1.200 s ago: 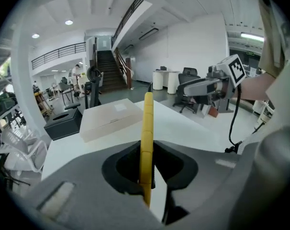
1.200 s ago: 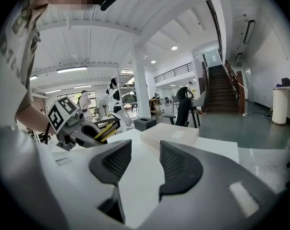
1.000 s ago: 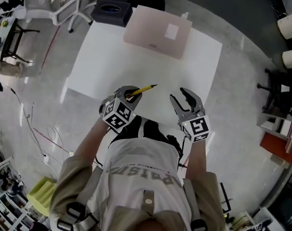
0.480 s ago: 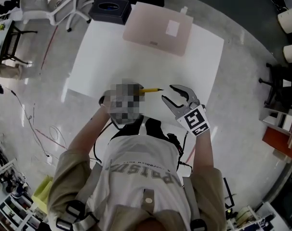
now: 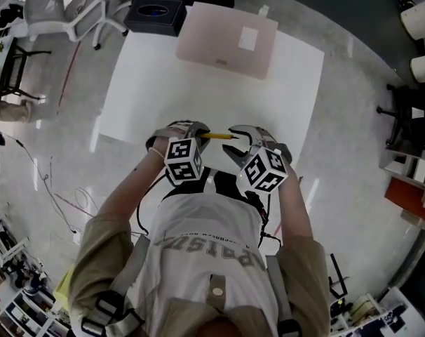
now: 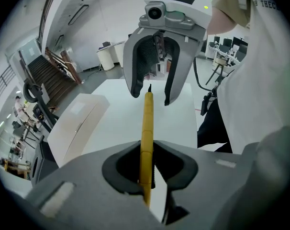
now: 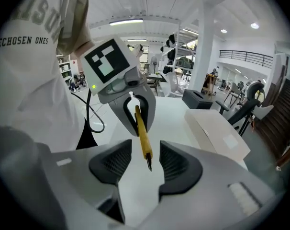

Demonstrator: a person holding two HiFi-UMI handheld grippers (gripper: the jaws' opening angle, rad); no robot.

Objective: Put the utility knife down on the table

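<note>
The yellow utility knife (image 5: 216,136) is held over the near edge of the white table (image 5: 163,83), its dark tip pointing right. My left gripper (image 5: 191,128) is shut on its handle; in the left gripper view the knife (image 6: 147,123) runs out from between the jaws of the left gripper (image 6: 144,169). My right gripper (image 5: 232,142) faces it, open, with the knife's tip (image 7: 147,162) in the gap between its pads and touching neither. The right gripper (image 7: 145,164) shows wide pads either side. Seen from the left gripper's side, the right gripper (image 6: 150,97) stands just past the tip.
A flat pink box (image 5: 226,42) lies at the table's far side, a dark tissue box (image 5: 154,14) beside its far left corner. White chairs (image 5: 65,9) stand at the far left. Grey floor surrounds the table; shelves and clutter line the right edge (image 5: 409,181).
My right gripper has swung left and rolled until its open jaws reach around the knife's tip. The left gripper has rolled and dipped slightly, so the knife lies more level.
</note>
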